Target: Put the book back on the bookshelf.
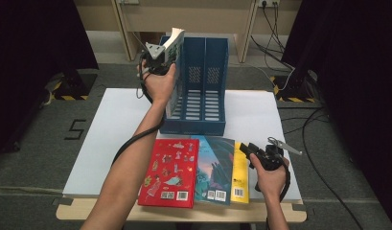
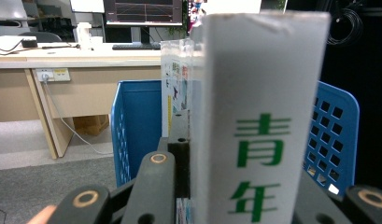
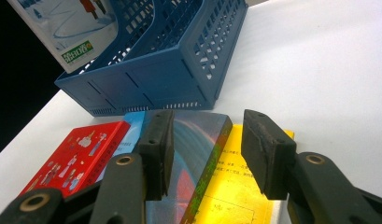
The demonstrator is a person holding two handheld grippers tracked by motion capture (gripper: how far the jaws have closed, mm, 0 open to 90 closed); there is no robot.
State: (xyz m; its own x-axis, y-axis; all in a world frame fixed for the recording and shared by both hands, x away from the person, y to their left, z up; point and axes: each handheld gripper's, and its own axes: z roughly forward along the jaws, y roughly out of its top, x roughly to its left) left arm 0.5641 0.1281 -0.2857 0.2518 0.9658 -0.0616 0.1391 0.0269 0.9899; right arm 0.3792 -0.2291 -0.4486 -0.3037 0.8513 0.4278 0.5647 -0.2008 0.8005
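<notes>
Pinching a thick white-spined book with green characters on its spine, the left tongs are holding it upright at the top of the blue perforated plastic file rack, over the rack's leftmost compartment. In the left gripper view the book's spine is standing between the two black jaws, with the rack's blue walls showing on either side of it. Whether the book's lower edge is touching the rack floor cannot be told.

The right tongs are hanging spread apart, with nothing between them, just above the near right corner of the white counter. They are pointing over three books lying flat side by side in front of the rack: a red hardcover with small cartoon figures, a dark blue-green illustrated book partly overlapping its neighbour, and a yellow book beside the right hand.
</notes>
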